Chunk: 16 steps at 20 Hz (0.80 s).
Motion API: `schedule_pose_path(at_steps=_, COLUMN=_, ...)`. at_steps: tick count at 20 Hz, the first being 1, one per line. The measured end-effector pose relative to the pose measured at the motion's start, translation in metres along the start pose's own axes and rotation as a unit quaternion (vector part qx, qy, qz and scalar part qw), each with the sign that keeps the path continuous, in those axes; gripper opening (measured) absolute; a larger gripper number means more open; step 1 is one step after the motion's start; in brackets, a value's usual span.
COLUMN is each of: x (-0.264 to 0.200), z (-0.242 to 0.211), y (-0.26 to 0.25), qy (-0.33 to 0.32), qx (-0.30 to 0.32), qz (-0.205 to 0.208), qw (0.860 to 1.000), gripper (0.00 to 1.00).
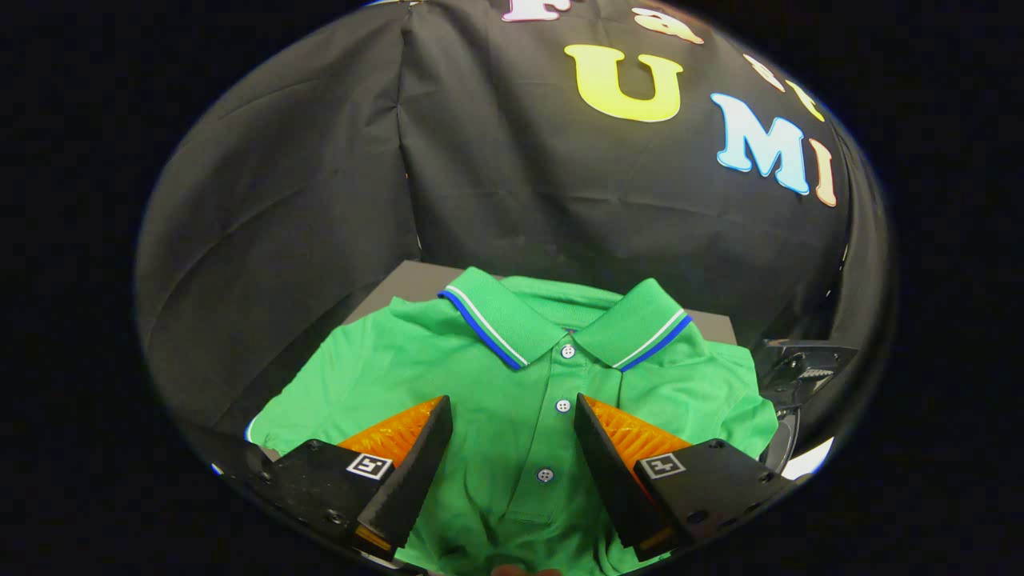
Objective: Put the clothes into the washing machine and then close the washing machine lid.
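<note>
— What do we have in front of us, starting with the biggest thing?

— Behind everything we see the booth wall (496, 176), a black cloth with creases running down it. Below it sits a dark grey table (416, 282), of which we can make out only a bare strip at the far edge.

— And the clothes?

— We see a green polo shirt (400, 376) lying flat on the table, front side up, covering most of it. Its collar (512, 320), trimmed with blue and white stripes, lies at the far end, toward the wall. A sleeve spreads out to either side. Three white buttons (563, 406) run down the placket, straight toward us.

— Where is our hand-held gripper (512, 420)?

— We see it above the shirt's chest, with its jaws spread wide apart. The placket and the middle button lie in the gap between the fingers (416, 464). We cannot tell whether the tips touch the fabric, but nothing is pinched between them.

— Anything else?

— To the right of the shirt, just past its sleeve, we notice a dark metal piece (800, 364) with a pale curved rim below it; we cannot tell what it is.
</note>
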<state>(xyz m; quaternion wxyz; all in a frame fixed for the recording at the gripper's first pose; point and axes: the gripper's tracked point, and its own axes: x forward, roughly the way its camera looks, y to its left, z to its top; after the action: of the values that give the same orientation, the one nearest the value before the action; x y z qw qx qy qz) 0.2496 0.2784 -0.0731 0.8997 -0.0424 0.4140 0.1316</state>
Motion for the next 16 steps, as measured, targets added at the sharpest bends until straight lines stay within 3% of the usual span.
schedule_pose_path(at_steps=4, x=0.0035, z=-0.0019, y=-0.0030, qy=0.006, qx=-0.008, qz=-0.007, qw=1.000, gripper=0.97)
schedule_pose_path(at_steps=16, x=0.0015, z=-0.0035, y=-0.0006, qy=-0.013, qx=-0.053, qz=0.030, qw=0.998, gripper=0.97)
